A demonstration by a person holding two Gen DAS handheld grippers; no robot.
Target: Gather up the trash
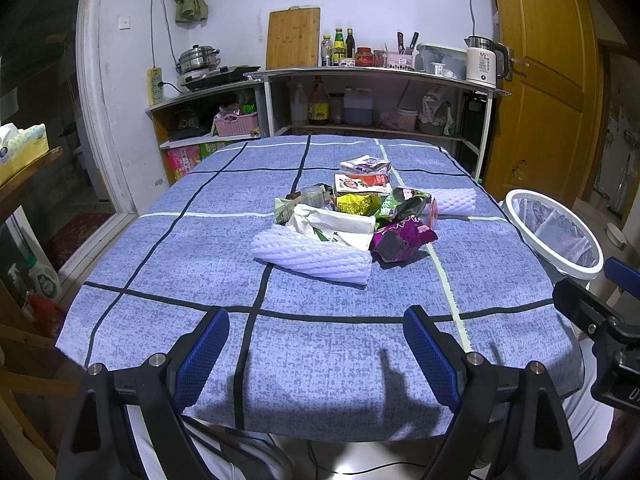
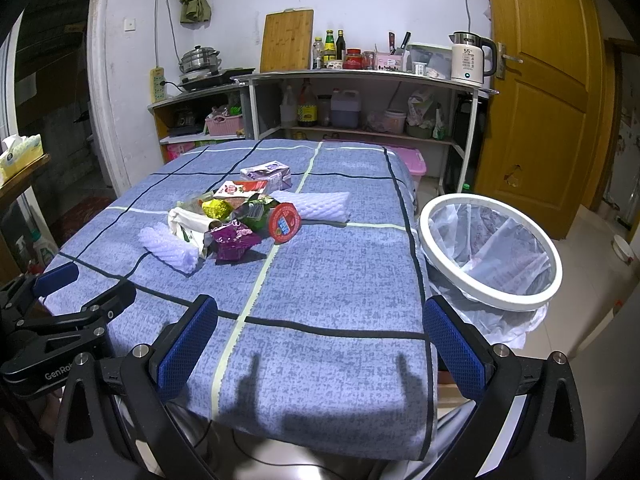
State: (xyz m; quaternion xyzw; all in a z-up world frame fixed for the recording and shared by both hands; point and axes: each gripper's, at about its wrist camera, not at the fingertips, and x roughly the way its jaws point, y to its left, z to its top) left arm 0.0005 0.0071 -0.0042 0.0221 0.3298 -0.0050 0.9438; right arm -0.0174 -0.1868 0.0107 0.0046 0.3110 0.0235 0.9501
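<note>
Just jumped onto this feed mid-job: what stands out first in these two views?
A heap of crumpled wrappers and white foam netting sits in the middle of the blue checked tablecloth. Beside the table's right edge stands a white-rimmed bin lined with a clear bag. Both the left gripper and the right gripper are open and empty at the near edge.

Matt woven tablecloth (image 1: 320, 344); on it, glossy crinkled wrappers (image 1: 402, 236) and bumpy white foam netting (image 1: 312, 258). Beside it, a smooth plastic bin rim (image 2: 486, 300), thin shiny liner.
</note>
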